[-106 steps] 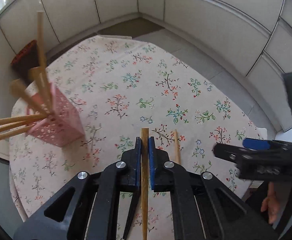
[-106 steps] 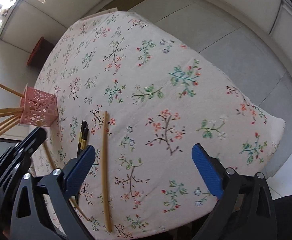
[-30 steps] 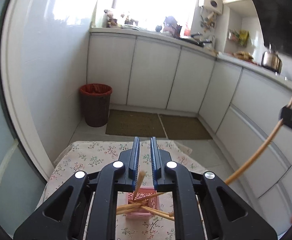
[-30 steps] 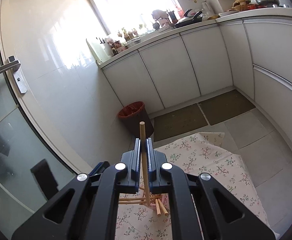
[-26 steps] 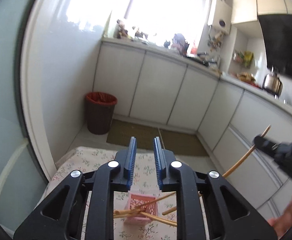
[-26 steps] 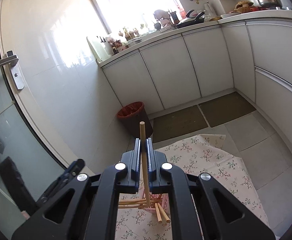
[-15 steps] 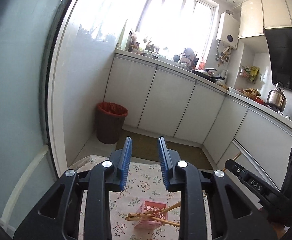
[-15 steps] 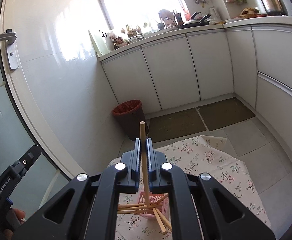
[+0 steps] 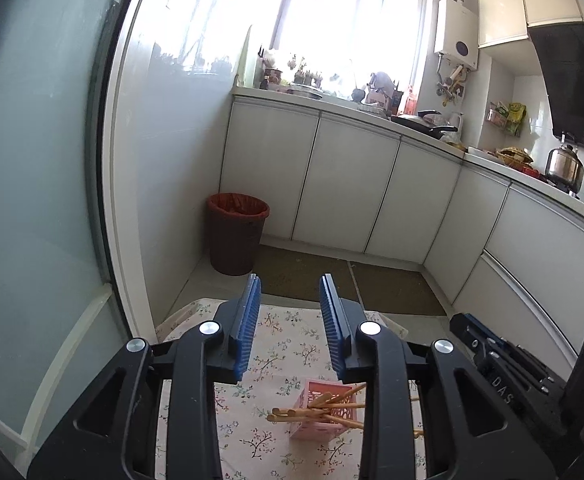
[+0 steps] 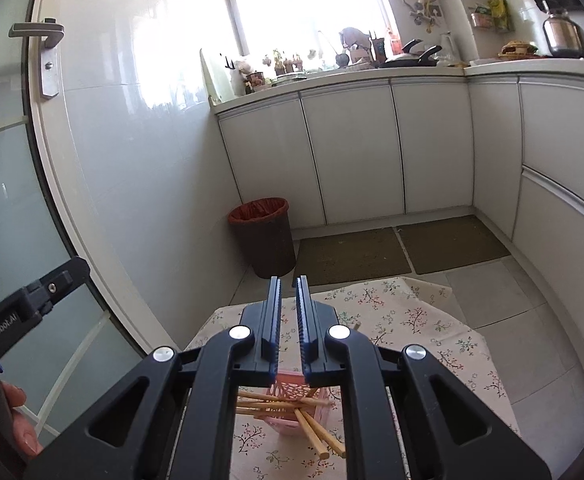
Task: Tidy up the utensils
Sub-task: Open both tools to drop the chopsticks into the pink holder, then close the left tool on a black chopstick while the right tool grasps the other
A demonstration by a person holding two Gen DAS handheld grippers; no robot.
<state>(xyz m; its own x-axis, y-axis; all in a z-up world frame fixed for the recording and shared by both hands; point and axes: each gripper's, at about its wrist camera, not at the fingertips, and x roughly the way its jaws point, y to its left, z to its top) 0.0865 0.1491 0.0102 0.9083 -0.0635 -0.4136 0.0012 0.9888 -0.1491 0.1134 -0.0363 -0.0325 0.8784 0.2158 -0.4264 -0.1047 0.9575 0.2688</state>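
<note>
Wooden chopsticks (image 10: 282,403) now all in pink basket (image 10: 292,394); right hand-held gripper (image 10: 288,320) newly empty, slightly parted; left hand-held gripper (image 9: 290,320) spread wider.

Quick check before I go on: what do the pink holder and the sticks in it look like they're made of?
The pink holder looks like moulded plastic: even pastel colour, cut-out lattice walls. The sticks look like bamboo or light wood, matte tan with squared cut ends; which of the two is unclear.
</note>
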